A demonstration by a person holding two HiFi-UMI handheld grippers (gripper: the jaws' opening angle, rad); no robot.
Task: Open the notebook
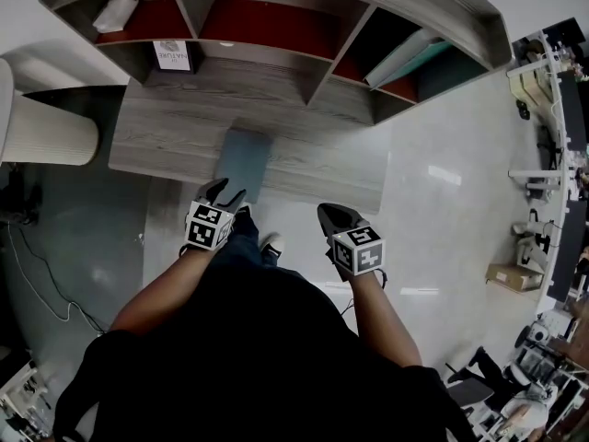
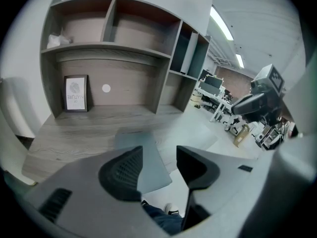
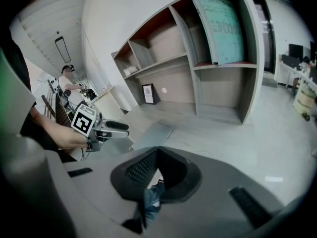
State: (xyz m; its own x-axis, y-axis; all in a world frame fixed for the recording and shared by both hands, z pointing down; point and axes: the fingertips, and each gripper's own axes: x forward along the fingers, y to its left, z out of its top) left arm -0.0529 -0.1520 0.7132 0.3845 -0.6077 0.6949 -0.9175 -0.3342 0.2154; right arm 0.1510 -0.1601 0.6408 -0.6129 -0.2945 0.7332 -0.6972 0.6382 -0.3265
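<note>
I see a grey wood desk (image 1: pixel 166 127) under a cubby shelf (image 1: pixel 276 12), on a pale glossy floor (image 1: pixel 433 155). The closed notebook (image 1: pixel 244 159) lies at the desk's front edge, seemingly overhanging it. My left gripper (image 1: pixel 226 191) hangs just before it with jaws apart and empty, and my right gripper (image 1: pixel 331 215) is off the desk with jaws together; only its view shows a person (image 3: pixel 66 76) down the room.

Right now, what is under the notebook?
The closed notebook lies flat on the grey desk, its near end overhanging the edge above the floor. Anything flat beneath it would be hidden.
</note>
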